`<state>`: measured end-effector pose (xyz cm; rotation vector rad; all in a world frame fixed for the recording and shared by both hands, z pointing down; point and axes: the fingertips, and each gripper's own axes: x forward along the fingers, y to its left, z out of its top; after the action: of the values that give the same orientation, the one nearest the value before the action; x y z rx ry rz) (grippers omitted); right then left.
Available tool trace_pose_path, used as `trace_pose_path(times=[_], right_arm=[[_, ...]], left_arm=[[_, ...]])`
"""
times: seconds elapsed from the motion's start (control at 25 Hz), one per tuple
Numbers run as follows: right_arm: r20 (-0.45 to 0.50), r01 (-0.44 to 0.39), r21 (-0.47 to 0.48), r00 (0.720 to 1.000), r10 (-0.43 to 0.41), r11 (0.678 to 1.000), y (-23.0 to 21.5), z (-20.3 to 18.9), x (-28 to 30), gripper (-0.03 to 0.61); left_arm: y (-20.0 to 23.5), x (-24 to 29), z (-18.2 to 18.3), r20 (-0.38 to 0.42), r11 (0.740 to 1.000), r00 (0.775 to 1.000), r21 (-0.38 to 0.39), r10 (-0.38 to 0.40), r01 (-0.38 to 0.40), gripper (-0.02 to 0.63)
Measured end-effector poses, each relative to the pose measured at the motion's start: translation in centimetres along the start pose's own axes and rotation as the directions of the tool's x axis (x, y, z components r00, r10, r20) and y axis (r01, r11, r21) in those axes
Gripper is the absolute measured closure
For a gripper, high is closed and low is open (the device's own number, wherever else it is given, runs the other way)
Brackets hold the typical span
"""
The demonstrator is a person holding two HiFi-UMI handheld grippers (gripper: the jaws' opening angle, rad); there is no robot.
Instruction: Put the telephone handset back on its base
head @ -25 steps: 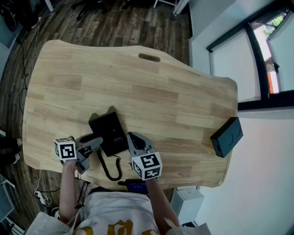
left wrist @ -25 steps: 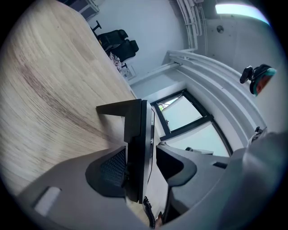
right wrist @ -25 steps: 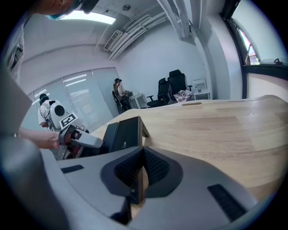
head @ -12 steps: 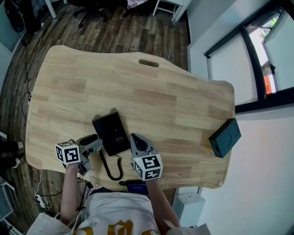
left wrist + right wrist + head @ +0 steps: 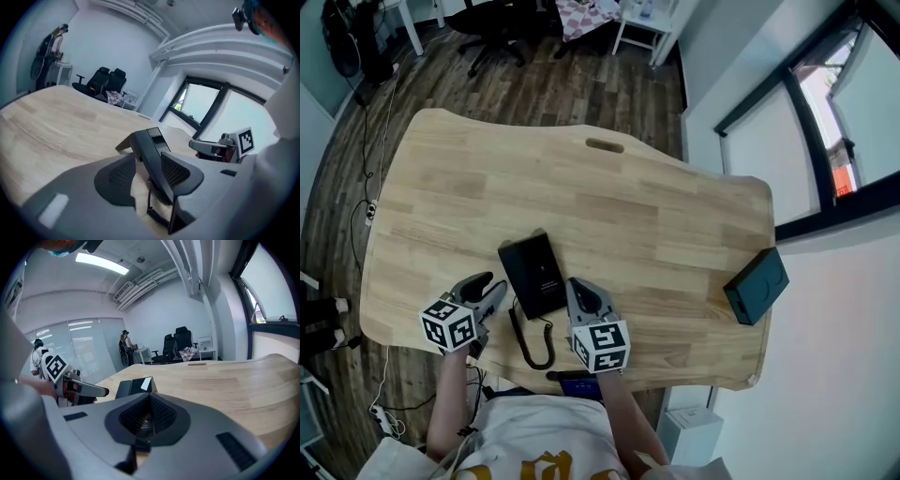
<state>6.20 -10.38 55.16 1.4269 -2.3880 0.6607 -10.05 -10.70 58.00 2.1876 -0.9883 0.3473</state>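
The black telephone point(image 5: 534, 272) stands near the table's front edge, its coiled cord point(image 5: 530, 342) looping towards me. In the left gripper view the handset point(image 5: 157, 176) lies as a long black bar along the near side of the base point(image 5: 154, 136). My left gripper point(image 5: 492, 284) is just left of the phone. Its jaws are wide apart and closing, and the handset's end shows in the gap point(image 5: 147, 157) with no pad pressing on it. My right gripper point(image 5: 575, 283) points at the phone's right side, and its pads meet point(image 5: 150, 397).
A dark box point(image 5: 757, 284) sits at the right edge of the wooden table point(image 5: 609, 206), which has a slot point(image 5: 605, 145) near its far edge. Office chairs point(image 5: 176, 345) and a person point(image 5: 125, 347) are far behind the table.
My left gripper has drawn back a little from the phone's left side, towards me. The right gripper has hardly moved. The head camera has shifted slightly.
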Motion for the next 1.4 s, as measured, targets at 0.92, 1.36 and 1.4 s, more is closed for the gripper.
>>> trace_pose_path(times=[0.92,1.36,1.4], right_arm=[[0.132,0.02,-0.104,0.991,-0.006,0.994,5.9,4.0,-5.4,0.572],[0.192,0.005,-0.081,0.981,0.01,0.997,8.0,4.8,-8.9,0.572],[0.191,0.002,-0.082,0.981,0.013,0.997,8.2,4.7,-9.0,0.572]], left_arm=[[-7.1,-7.3,5.3,0.33,0.957,0.943,0.259,0.038,-0.129,0.611],[-10.5,-11.4,6.3,0.417,0.966,0.909,0.235,0.0,-0.108,0.611],[-10.7,-11.5,6.1,0.415,0.964,0.91,0.242,0.0,-0.11,0.611]])
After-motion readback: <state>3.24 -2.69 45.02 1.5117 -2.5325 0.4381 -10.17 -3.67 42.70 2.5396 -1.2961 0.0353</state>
